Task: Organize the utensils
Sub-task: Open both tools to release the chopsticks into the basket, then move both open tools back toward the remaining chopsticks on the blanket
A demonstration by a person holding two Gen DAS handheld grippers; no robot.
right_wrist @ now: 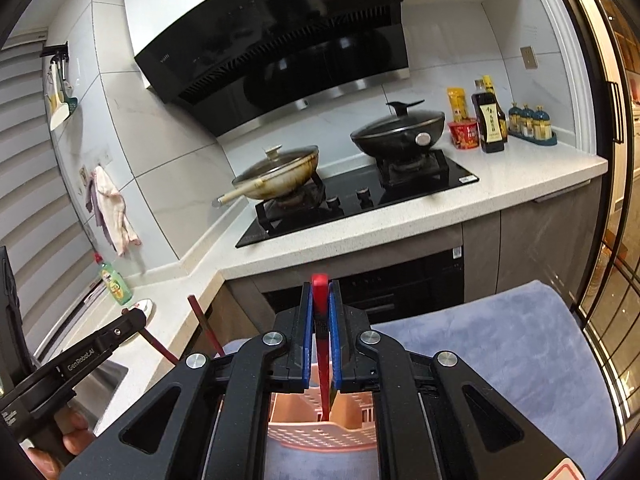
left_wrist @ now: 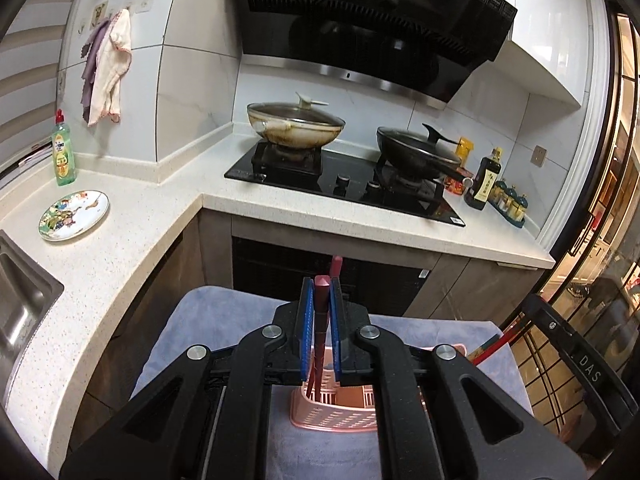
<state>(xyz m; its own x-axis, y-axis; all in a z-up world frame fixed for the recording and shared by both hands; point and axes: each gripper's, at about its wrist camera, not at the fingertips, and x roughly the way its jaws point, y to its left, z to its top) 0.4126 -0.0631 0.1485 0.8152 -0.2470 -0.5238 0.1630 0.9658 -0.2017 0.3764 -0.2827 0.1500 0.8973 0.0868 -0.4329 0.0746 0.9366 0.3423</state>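
My left gripper (left_wrist: pixel 321 286) is shut on dark red chopsticks (left_wrist: pixel 320 320), held upright with their lower ends inside a pink perforated utensil basket (left_wrist: pixel 336 416) on a blue-grey towel (left_wrist: pixel 224 320). My right gripper (right_wrist: pixel 320 288) is shut on a bright red utensil handle (right_wrist: pixel 321 316) whose lower end dips into the same pink basket (right_wrist: pixel 320 436). The left gripper (right_wrist: pixel 132 316) and its chopsticks (right_wrist: pixel 206 328) also show at the left of the right wrist view. The right gripper's body (left_wrist: pixel 580 356) shows at the right of the left wrist view.
A white counter (left_wrist: pixel 132 216) wraps round the corner with a steel sink (left_wrist: pixel 20 304), a painted plate (left_wrist: pixel 74 215) and a green soap bottle (left_wrist: pixel 63 152). A stove (left_wrist: pixel 344 184) carries two lidded pans. Sauce bottles (right_wrist: pixel 490 120) stand at the right.
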